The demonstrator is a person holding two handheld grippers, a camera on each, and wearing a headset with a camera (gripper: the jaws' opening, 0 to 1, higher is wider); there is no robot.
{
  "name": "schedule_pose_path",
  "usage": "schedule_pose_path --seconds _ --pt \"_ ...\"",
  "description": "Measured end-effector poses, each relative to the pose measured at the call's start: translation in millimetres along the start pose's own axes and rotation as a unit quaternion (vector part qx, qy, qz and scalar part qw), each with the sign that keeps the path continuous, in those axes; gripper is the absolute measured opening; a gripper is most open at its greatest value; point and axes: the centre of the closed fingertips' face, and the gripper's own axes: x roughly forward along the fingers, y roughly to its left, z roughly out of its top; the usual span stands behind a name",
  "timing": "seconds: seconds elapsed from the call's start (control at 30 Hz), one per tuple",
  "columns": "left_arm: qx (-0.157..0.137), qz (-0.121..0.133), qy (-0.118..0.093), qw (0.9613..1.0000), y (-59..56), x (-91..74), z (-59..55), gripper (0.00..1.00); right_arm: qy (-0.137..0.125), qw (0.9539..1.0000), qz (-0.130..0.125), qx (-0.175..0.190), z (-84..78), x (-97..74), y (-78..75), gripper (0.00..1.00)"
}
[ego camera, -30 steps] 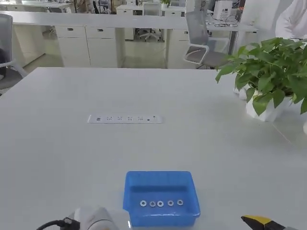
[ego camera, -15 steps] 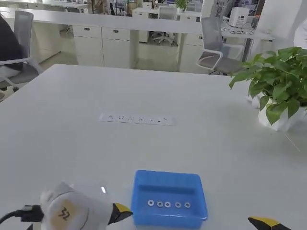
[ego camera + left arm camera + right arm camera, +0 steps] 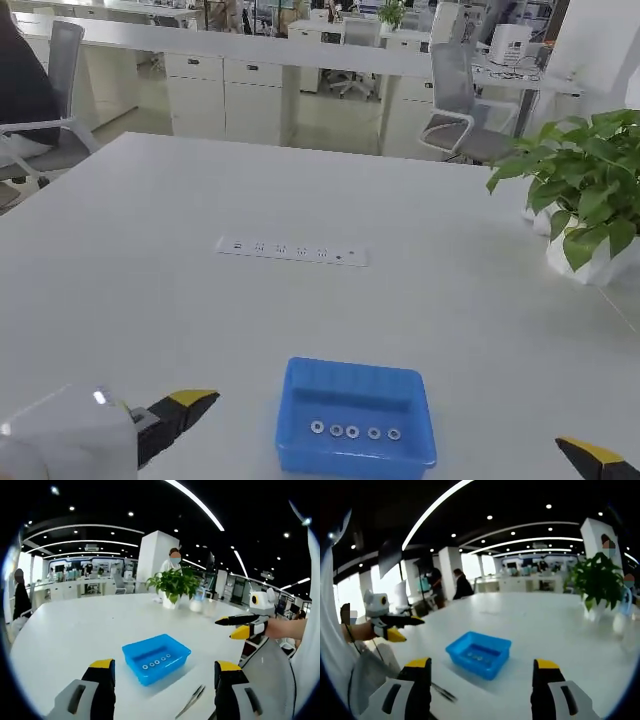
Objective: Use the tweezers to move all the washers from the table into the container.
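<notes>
A blue container point(image 3: 357, 417) sits near the table's front edge with several washers point(image 3: 355, 432) in a row inside it. My left gripper point(image 3: 186, 408) hovers to its left and my right gripper point(image 3: 588, 455) to its far right, neither touching anything. In the left gripper view my left gripper point(image 3: 165, 665) is open above the blue container point(image 3: 156, 657), and the tweezers point(image 3: 191, 700) lie flat on the table just in front of it. In the right gripper view my right gripper point(image 3: 482, 663) is open too, facing the blue container point(image 3: 479, 652) and the tweezers point(image 3: 442, 692).
A white power strip point(image 3: 292, 252) lies mid-table beyond the container. A potted plant point(image 3: 590, 195) stands at the right edge. Office chairs point(image 3: 455, 95) and desks stand behind the table, and a seated person point(image 3: 22, 90) is at the far left.
The head camera has shifted. My left gripper has moved left, away from the container, and my right gripper has edged to the right. The container and washers have stayed put.
</notes>
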Motion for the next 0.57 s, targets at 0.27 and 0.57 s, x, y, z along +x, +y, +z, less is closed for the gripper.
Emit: schedule_pose_path --seconds 0.27,0.57 --pt "-0.032 0.037 -0.044 0.9978 10.5 -9.5 8.3 0.99 -0.033 0.9991 -0.009 0.025 6.5 1.6 -5.3 0.97" --pt "-0.036 0.044 -0.037 0.9977 9.9 -13.3 1.7 0.99 -0.051 0.9976 -0.018 0.042 10.7 1.2 -7.2 0.99"
